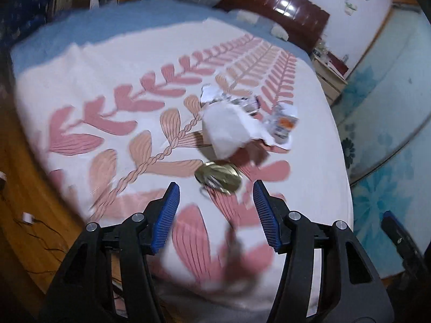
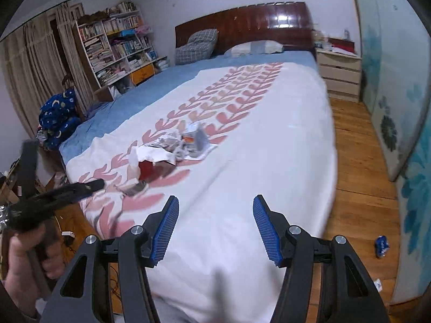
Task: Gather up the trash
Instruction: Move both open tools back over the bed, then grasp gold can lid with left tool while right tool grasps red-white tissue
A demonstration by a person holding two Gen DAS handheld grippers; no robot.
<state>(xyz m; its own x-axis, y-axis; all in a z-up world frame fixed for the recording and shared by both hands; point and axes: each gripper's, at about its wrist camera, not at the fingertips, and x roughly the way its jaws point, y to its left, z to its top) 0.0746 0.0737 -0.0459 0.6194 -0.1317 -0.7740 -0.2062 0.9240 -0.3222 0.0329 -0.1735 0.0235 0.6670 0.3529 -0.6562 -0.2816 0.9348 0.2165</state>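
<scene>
A heap of trash lies on the white bedspread with pink leaves [image 1: 94, 62]. In the left wrist view it holds a crumpled white paper [image 1: 225, 127], a gold metal can lid [image 1: 218, 178] nearest me, a small printed carton [image 1: 284, 123] and torn wrappers [image 1: 242, 102]. My left gripper [image 1: 215, 215] is open and empty, just short of the lid. In the right wrist view the same heap [image 2: 172, 148] lies on the bedspread [image 2: 269, 140] far ahead, with a dark red piece [image 2: 155, 171]. My right gripper [image 2: 215, 224] is open and empty over the bed's near end. The left gripper [image 2: 80, 189] shows there, blurred.
A dark wooden headboard [image 2: 256, 24] and pillows [image 2: 196, 44] stand at the far end. A bookshelf [image 2: 118, 45] and blue bundle [image 2: 58, 115] are left of the bed. A drawer unit [image 2: 339, 72] and wooden floor [image 2: 358, 161] lie right, with a blue wrapper [image 2: 382, 245] on the floor.
</scene>
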